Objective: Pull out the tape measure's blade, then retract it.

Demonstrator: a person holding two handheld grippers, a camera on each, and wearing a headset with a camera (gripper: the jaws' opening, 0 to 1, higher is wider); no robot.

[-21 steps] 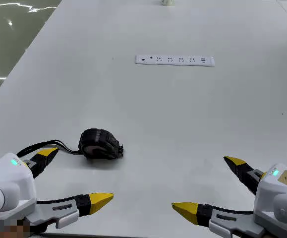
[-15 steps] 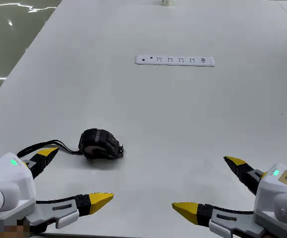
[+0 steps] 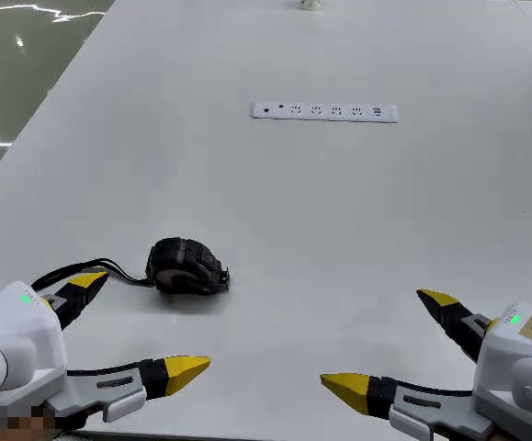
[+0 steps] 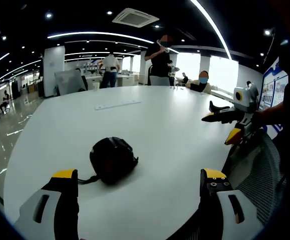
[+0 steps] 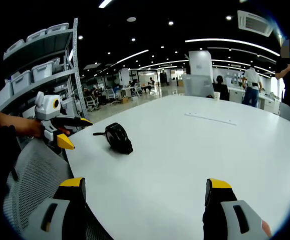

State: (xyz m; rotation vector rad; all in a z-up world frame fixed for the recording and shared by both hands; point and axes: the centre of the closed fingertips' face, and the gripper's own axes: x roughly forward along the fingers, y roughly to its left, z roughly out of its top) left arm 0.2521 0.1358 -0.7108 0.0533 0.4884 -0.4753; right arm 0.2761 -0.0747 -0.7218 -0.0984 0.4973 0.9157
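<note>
A black tape measure (image 3: 186, 266) lies on the white table (image 3: 339, 202), with a black wrist strap trailing to its left. Its blade is not drawn out. My left gripper (image 3: 137, 326) hovers open at the table's near left edge, just short of the tape measure (image 4: 112, 159). My right gripper (image 3: 392, 342) is open at the near right, well away from the tape measure (image 5: 118, 137). The right gripper (image 4: 230, 120) also appears in the left gripper view, and the left gripper (image 5: 64, 131) in the right gripper view. Neither holds anything.
A white power strip (image 3: 323, 112) lies flat at the middle of the table, farther back. A small white cup (image 3: 310, 4) stands at the far edge. Several people (image 4: 160, 60) stand beyond the table. Shelves with bins (image 5: 39, 55) rise on one side.
</note>
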